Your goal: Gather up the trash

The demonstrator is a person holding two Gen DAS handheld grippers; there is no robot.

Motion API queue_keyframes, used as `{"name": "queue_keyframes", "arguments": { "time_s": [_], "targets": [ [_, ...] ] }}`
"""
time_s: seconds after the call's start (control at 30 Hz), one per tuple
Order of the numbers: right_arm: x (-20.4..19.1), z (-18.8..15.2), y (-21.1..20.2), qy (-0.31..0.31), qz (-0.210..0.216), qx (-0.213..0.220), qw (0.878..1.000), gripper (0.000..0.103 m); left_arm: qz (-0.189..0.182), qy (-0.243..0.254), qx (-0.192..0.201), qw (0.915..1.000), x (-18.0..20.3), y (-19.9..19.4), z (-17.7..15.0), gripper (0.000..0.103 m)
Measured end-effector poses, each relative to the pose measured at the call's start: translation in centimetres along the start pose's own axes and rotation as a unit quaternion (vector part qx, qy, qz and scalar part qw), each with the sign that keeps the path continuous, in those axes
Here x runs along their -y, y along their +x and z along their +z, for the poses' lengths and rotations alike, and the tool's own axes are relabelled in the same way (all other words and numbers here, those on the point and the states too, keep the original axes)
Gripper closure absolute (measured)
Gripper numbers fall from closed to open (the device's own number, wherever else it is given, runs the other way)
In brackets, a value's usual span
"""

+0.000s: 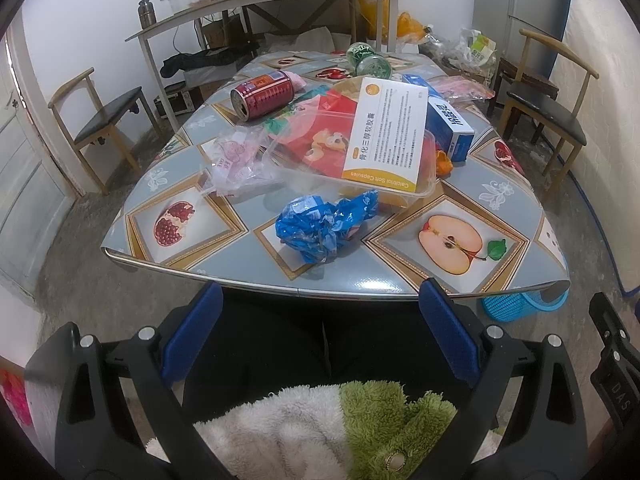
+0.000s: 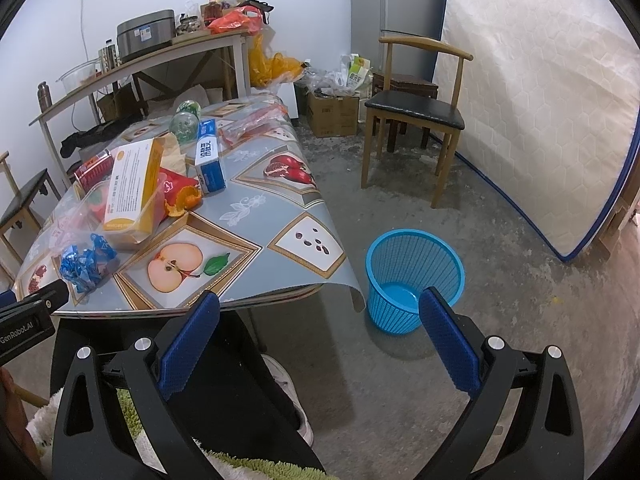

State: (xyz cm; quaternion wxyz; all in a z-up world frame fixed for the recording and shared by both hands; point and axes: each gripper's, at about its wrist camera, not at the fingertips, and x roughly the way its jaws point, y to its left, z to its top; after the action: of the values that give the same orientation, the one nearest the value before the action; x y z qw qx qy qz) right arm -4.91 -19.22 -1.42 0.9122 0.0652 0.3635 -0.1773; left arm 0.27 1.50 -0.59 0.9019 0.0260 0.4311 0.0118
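Trash covers a fruit-print table (image 1: 224, 256) (image 2: 256, 216). A crumpled blue wrapper (image 1: 324, 224) (image 2: 86, 262) lies nearest the front edge. Behind it a clear plastic tray (image 1: 424, 188) holds a white-and-orange medicine box (image 1: 388, 132) (image 2: 130, 184) and red packaging. A red can (image 1: 262, 94) lies on its side, beside a clear pink-printed bag (image 1: 236, 160), orange peel (image 1: 444, 162) (image 2: 184, 200) and a blue box (image 1: 448, 124) (image 2: 210, 156). A blue basket (image 2: 414, 280) (image 1: 520, 304) stands on the floor, empty. My left gripper (image 1: 320, 304) hangs open below the table edge. My right gripper (image 2: 320, 308) is open near the basket.
Green bottles (image 1: 368, 60) (image 2: 186, 118) lie at the table's far end. Wooden chairs (image 1: 108, 120) (image 2: 416, 108) stand on both sides. A shelf table (image 1: 256, 4) lines the back wall, a mattress (image 2: 540, 100) leans at the right. A person's dark trousers and fluffy garment (image 1: 320, 420) show below.
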Motion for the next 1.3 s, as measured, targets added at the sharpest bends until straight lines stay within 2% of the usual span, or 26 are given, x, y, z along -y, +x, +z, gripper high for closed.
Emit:
{"name": "queue_keyframes", "arguments": {
  "time_s": [0.83, 1.3],
  "targets": [
    [0.0, -0.1, 0.2, 0.003, 0.001, -0.003, 1.0, 0.006, -0.001, -0.001, -0.017, 0.9999, 0.0, 0.8, -0.6, 0.008],
    [-1.6, 1.2, 1.6, -0.011, -0.025, -0.01, 1.0, 0.006, -0.009, -0.011, -0.036, 0.9992, -1.8, 2.9, 0.8, 0.008]
  ]
}}
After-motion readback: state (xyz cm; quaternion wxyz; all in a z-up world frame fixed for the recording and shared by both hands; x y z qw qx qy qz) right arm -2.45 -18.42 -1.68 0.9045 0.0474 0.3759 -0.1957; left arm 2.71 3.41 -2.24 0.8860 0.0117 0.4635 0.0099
